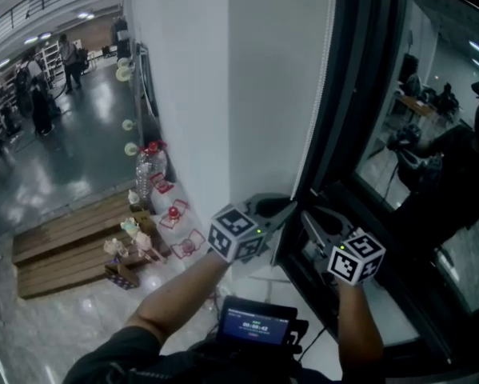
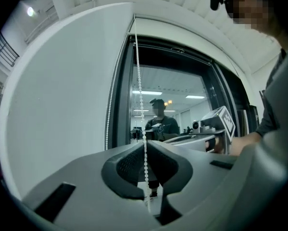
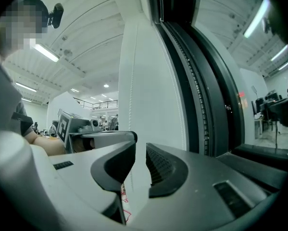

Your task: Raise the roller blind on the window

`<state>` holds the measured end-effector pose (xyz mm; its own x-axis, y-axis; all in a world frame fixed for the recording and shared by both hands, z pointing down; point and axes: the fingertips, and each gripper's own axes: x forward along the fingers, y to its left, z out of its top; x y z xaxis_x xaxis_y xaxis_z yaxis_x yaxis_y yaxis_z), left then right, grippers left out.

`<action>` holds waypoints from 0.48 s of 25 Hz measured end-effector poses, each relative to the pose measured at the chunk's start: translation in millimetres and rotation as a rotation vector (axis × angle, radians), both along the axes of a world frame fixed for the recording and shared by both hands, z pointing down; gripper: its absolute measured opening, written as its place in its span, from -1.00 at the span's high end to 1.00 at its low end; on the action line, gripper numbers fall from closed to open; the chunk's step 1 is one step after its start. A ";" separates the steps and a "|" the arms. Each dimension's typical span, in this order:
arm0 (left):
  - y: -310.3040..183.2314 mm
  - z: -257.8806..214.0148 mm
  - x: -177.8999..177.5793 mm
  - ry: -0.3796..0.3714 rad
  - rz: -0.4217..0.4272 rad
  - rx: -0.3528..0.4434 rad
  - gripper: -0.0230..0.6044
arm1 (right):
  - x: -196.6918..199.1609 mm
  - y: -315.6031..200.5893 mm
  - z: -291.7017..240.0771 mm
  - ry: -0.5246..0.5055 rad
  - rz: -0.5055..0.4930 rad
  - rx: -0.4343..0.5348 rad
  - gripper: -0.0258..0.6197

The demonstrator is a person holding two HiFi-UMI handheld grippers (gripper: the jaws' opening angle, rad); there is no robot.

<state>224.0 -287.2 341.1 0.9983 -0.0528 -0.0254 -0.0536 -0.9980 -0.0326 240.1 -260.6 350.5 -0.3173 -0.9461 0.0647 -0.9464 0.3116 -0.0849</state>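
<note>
Left gripper view is showing the left tool (image 2: pixel 144 147) pinching the bead chain (image 2: pixel 139 81), its jaws nearly meeting on the beads. The chain is hanging just beside the blind (image 2: pixel 62 105), along its window-frame edge. The blind itself is hanging lowered, reaching down to the tools. The right tool (image 3: pixel 140 153) is hovering near that same edge of the blind, its jaws standing partly apart and gripping nothing.
</note>
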 end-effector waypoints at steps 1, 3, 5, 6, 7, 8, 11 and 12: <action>-2.8 1.7 -1.4 -0.006 -0.017 -0.004 0.83 | 1.5 0.6 -1.5 0.004 0.002 0.007 0.65; -7.1 5.0 -2.1 -0.021 -0.036 -0.001 0.63 | 4.1 1.0 -4.9 0.011 0.004 0.019 0.65; -8.9 5.1 -2.8 -0.020 -0.047 -0.007 0.63 | 3.6 1.4 -6.7 0.010 0.004 0.024 0.65; -9.6 5.8 -4.1 -0.019 -0.055 -0.013 0.63 | 2.5 2.1 -6.4 0.006 0.004 0.023 0.65; -10.2 6.9 -6.0 -0.018 -0.065 -0.017 0.63 | 1.4 3.0 -5.6 0.004 0.005 0.022 0.65; -10.7 7.8 -8.2 -0.017 -0.072 -0.020 0.63 | 0.7 3.8 -4.7 0.006 0.005 0.022 0.65; -12.5 7.2 -14.5 -0.010 -0.085 -0.024 0.60 | 0.3 5.3 -4.2 0.007 0.005 0.026 0.65; -12.8 6.5 -16.2 -0.007 -0.089 -0.025 0.60 | 0.1 6.1 -5.0 0.006 0.008 0.027 0.65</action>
